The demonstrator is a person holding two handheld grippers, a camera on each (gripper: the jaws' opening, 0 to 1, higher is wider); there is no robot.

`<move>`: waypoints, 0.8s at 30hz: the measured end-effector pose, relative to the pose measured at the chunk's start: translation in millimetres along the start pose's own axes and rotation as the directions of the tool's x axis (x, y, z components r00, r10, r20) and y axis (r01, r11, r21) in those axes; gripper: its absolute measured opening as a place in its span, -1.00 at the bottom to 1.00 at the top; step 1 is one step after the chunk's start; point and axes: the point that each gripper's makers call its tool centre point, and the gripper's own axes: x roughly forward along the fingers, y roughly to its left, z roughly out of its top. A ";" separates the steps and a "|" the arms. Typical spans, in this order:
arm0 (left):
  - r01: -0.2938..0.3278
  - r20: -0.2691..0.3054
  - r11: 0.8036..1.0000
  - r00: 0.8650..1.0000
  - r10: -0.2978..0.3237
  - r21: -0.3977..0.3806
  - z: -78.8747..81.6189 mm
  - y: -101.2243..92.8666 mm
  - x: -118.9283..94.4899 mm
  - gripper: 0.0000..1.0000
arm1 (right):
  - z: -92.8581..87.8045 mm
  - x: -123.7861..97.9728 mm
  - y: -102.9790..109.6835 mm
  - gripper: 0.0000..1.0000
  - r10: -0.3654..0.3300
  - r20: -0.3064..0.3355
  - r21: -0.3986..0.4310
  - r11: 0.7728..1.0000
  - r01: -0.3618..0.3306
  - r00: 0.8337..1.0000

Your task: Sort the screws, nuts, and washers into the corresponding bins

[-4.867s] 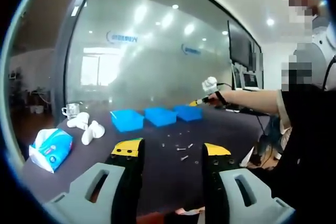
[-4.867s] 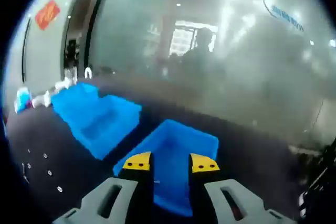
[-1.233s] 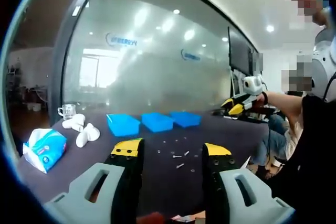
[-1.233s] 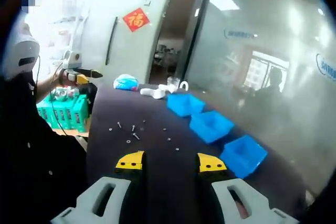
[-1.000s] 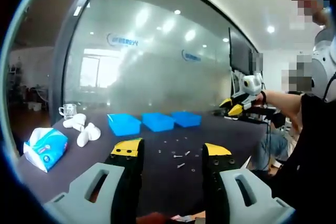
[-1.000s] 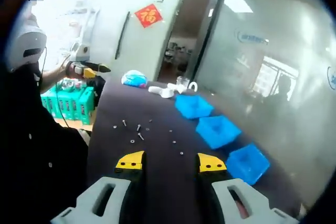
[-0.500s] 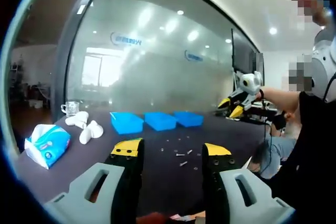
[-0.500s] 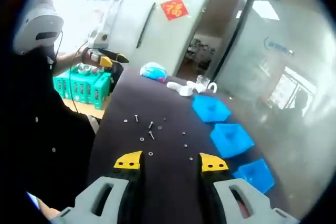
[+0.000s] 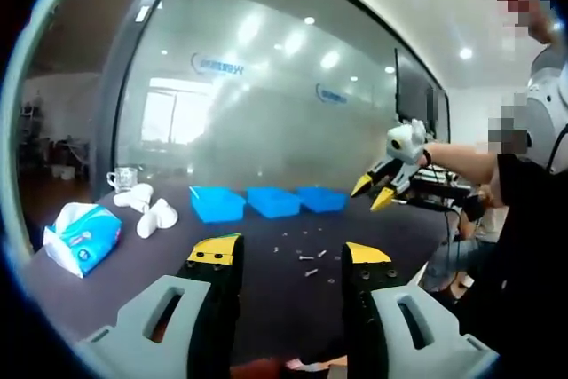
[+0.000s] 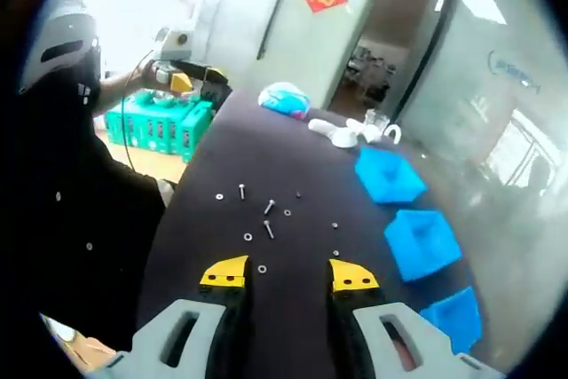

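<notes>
Screws (image 10: 268,217) beneath raised, parted right gripper (image 10: 288,273)

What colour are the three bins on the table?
Bright blue, all three bins, standing in a row on the dark table; clearest in the right gripper view.

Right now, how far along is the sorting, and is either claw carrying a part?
Done: nothing I can confirm; what the three blue bins hold can't be judged from here. In hand: nothing, since the left claw and right claw are both open and empty above the table. Left: the loose screws, nuts and washers scattered on the table.
</notes>
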 end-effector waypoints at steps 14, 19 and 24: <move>-0.039 -0.008 0.999 0.999 0.039 -0.017 -6.8 9.8 -8.4 -0.23 | 4.5 62.0 11.1 -0.47 0.163 -0.134 -0.087 0.981 -0.176 0.977; -0.042 -0.012 0.999 0.999 0.041 -0.025 -10.2 9.1 -9.2 -0.23 | 2.8 78.6 19.6 -0.55 0.210 -0.186 -0.116 0.965 -0.234 0.960; -0.034 -0.025 0.999 0.999 0.034 -0.027 -14.0 6.5 -9.3 -0.23 | -2.5 92.5 24.3 -0.60 0.226 -0.235 -0.131 0.956 -0.261 0.945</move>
